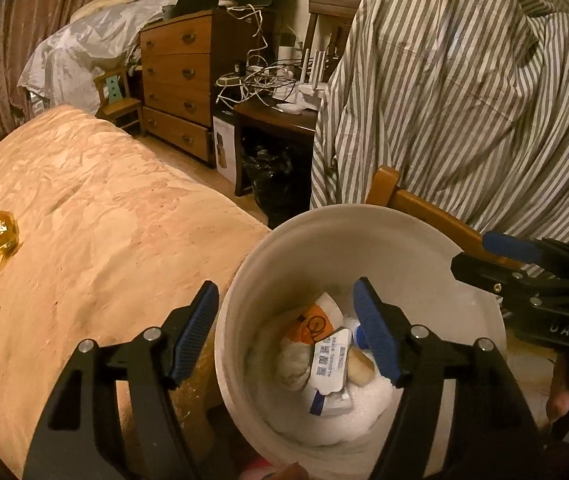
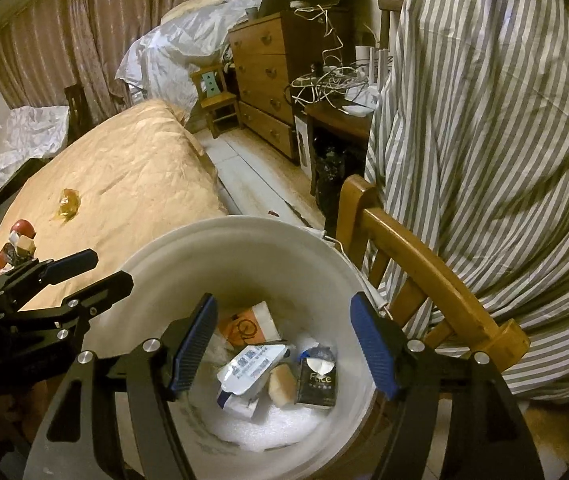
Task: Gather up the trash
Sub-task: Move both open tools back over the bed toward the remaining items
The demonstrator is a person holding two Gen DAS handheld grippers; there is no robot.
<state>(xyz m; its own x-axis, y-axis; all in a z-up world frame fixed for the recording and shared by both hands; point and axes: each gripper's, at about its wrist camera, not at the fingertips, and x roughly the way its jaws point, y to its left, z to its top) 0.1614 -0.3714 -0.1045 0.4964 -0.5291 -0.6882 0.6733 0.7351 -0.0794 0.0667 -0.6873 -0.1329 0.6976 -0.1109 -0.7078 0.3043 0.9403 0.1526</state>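
A white bucket (image 1: 364, 240) (image 2: 244, 248) stands between the table and a chair, with both grippers over it. Inside lie an orange-and-white wrapper (image 1: 316, 322) (image 2: 244, 322), a white wipe packet (image 1: 330, 356) (image 2: 250, 368) and a black packet (image 2: 316, 380). My left gripper (image 1: 288, 332) is open and holds nothing; one finger hangs over the table edge, the other over the bucket's inside. My right gripper (image 2: 284, 340) is open and holds nothing above the trash. Each shows in the other's view, the right gripper (image 1: 469, 252) and the left gripper (image 2: 112, 267). A yellow wrapper (image 1: 2, 232) (image 2: 69, 202) lies on the table.
The table (image 1: 104, 220) has a crinkled tan cover; a red-topped item (image 2: 22, 228) and dark scraps sit near its close end. A wooden chair (image 2: 424, 272) draped with a striped shirt (image 2: 504, 160) stands right of the bucket. A dresser (image 1: 180, 80) and a cable-covered desk are behind.
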